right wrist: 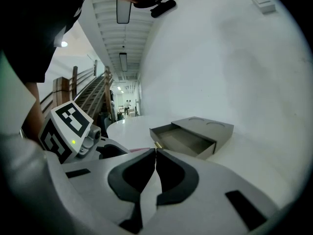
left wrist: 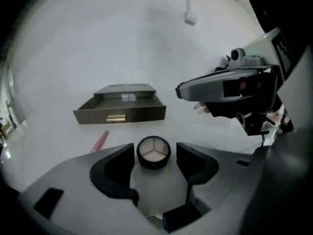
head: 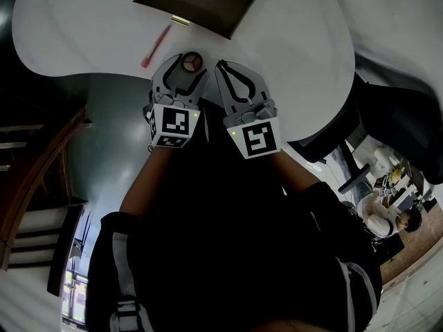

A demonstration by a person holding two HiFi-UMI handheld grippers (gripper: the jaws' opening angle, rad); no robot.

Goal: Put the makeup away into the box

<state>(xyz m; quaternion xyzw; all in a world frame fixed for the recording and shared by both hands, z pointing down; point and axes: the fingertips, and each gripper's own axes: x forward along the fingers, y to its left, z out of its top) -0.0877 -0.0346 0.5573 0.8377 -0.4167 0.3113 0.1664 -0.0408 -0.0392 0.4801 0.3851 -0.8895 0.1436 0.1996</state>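
A round black compact [left wrist: 153, 152] with pale powders lies on the white table [left wrist: 146, 48], also visible in the head view as the compact [head: 192, 62]. My left gripper [left wrist: 154, 149] is open around it, a jaw on each side with a small gap to each pad. A pink stick [left wrist: 100, 141] lies to its left. Beyond stands the grey box [left wrist: 122, 109] with its drawer pulled out. My right gripper [right wrist: 155, 153] is shut on nothing, hovering just right of the left gripper [head: 188, 64], and it looks toward the open box [right wrist: 193, 136].
The table's near edge curves under my hands, with grey floor [head: 118, 116] below. A dark chair [head: 387, 116] stands at the right. A white cable with a plug [left wrist: 190, 17] lies far back on the table. A stair railing [right wrist: 73, 89] lies beyond the table.
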